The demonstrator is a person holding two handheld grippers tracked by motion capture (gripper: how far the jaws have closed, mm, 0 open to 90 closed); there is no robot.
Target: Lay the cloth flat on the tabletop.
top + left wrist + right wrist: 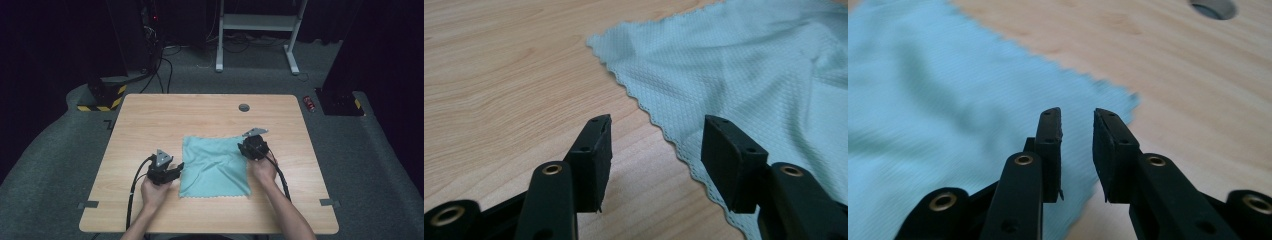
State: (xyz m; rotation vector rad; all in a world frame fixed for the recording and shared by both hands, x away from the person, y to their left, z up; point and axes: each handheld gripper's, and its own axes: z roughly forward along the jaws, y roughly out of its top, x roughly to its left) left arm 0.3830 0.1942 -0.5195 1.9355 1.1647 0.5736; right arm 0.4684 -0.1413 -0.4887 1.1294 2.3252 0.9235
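On the left of the wooden desk (150, 115), the left gripper (176, 170) lies low in the person's left hand (153, 192), just beside the left edge of the light blue-green cloth (214, 166). In the left gripper view its jaws stand well apart with nothing between the pads: the bare wood shows in the gap, and the scalloped hem of the cloth (744, 70) runs under the right-hand jaw without being pinched.

The cloth is spread nearly flat in the middle of the desk, towards the person's side, with a few soft wrinkles across it.

On the right, the right gripper (248, 148) is held in the right hand (263, 169) over the cloth's upper right corner. In the right gripper view (1077, 125) its jaws stand a narrow gap apart, empty, and the corner of the cloth (948, 100) lies beneath them, blurred; I cannot tell whether the tips touch it. Beyond that, a round grommet hole (244, 107) sits in the desk near its far edge
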